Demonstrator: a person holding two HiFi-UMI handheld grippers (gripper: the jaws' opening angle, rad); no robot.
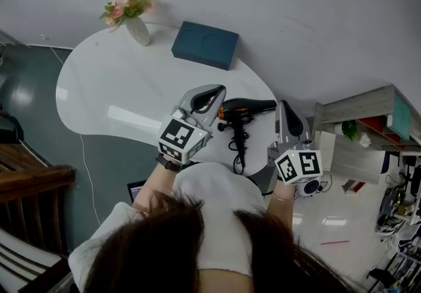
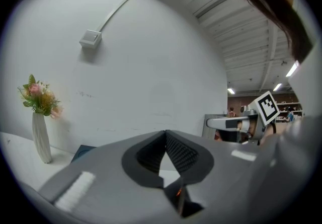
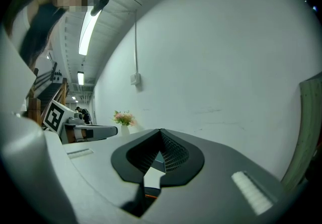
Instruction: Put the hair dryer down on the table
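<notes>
A black hair dryer (image 1: 248,108) with an orange ring lies on the white table (image 1: 112,94), its handle and cord (image 1: 238,149) running toward the person. My left gripper (image 1: 219,92) hovers just left of the dryer's rear end, jaws shut with nothing in them. My right gripper (image 1: 284,106) is just right of the dryer's nozzle, also shut and empty. In the left gripper view the left gripper (image 2: 166,132) shows its jaws meeting at the tip, with a bit of orange below them. The right gripper view shows the same for the right gripper (image 3: 160,131).
A white vase of pink flowers (image 1: 130,14) and a dark blue box (image 1: 205,45) stand at the table's far edge by the wall. A shelf unit (image 1: 368,120) stands to the right, dark wooden furniture (image 1: 29,183) to the left.
</notes>
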